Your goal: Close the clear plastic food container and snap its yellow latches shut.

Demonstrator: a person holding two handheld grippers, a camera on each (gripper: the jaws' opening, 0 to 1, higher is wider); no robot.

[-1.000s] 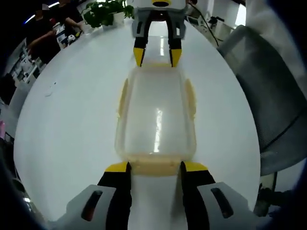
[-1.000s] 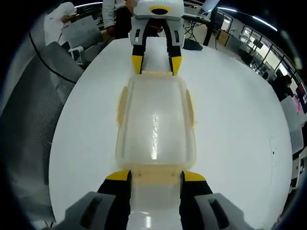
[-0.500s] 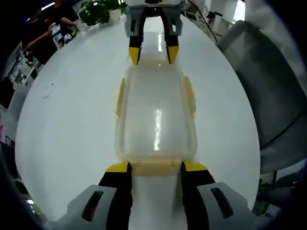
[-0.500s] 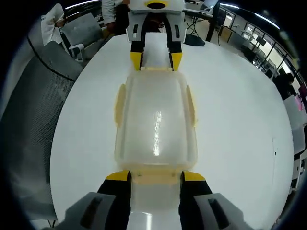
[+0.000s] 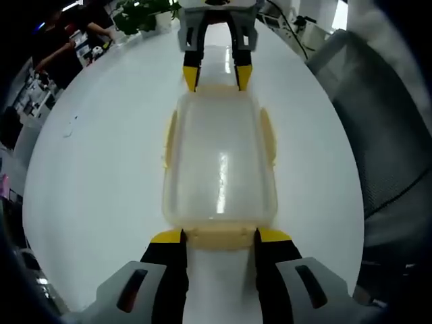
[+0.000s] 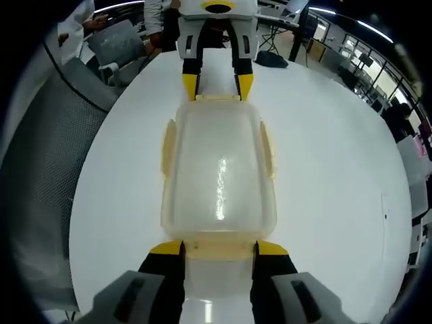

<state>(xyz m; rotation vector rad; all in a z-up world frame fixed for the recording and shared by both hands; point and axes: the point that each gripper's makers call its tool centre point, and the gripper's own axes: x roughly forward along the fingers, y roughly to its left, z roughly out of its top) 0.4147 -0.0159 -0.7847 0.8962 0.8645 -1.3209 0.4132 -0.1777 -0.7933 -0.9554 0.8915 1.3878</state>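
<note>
The clear plastic container (image 5: 219,158) (image 6: 217,172) lies on the white table with its lid on. Pale yellow latches sit on its long sides (image 5: 170,138) (image 6: 267,145) and at both short ends. My left gripper (image 5: 219,237) is open at one short end, its yellow-tipped jaws flanking the end latch (image 5: 219,236). At the opposite end my right gripper (image 6: 219,248) is also open, its jaws on either side of that end latch (image 6: 219,250). Each gripper appears at the far end in the other's view: right gripper (image 5: 217,79), left gripper (image 6: 218,86).
The round white table (image 5: 101,155) (image 6: 337,175) spreads wide on both sides of the container. A grey mesh chair (image 5: 378,121) (image 6: 47,169) stands close to its edge. A potted plant (image 5: 138,17) and people are at the far side.
Both views have shifted slightly. The grippers stay at the two short ends of the container, and the far gripper sits a little closer to its end latch.
</note>
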